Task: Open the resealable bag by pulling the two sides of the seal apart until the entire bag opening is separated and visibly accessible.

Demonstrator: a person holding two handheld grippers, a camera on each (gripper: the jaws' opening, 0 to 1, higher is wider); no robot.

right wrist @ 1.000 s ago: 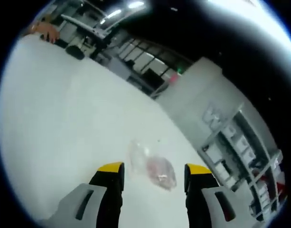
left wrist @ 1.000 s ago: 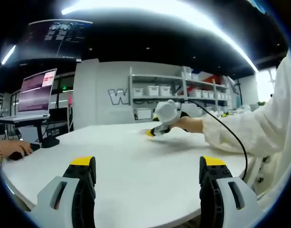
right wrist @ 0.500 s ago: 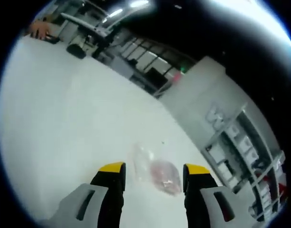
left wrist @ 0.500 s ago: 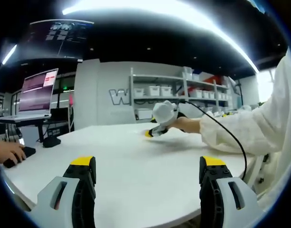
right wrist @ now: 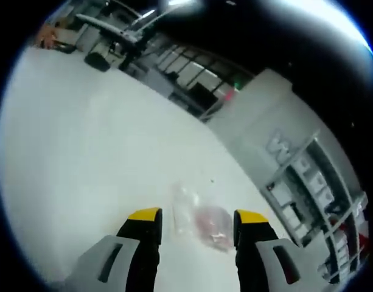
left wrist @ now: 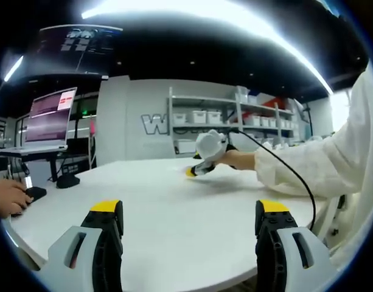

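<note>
The clear resealable plastic bag (right wrist: 198, 219) lies flat on the white round worktop (right wrist: 83, 140), just ahead of the right tool (right wrist: 193, 222), between its jaws. The left tool (left wrist: 189, 213) hangs above the worktop's near edge.

The left hand-held gripper (left wrist: 189, 219) hovers with jaws spread above the white tabletop (left wrist: 174, 201). Across it, the right hand-held gripper (left wrist: 193, 170) rests low near the surface, held by a white-sleeved arm (left wrist: 308, 167).

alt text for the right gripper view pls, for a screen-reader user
A clear resealable bag with something pinkish inside lies flat on a white table, just beyond the open, yellow-tipped jaws of the right gripper. Shelving with white bins stands in the blurred background.
</note>
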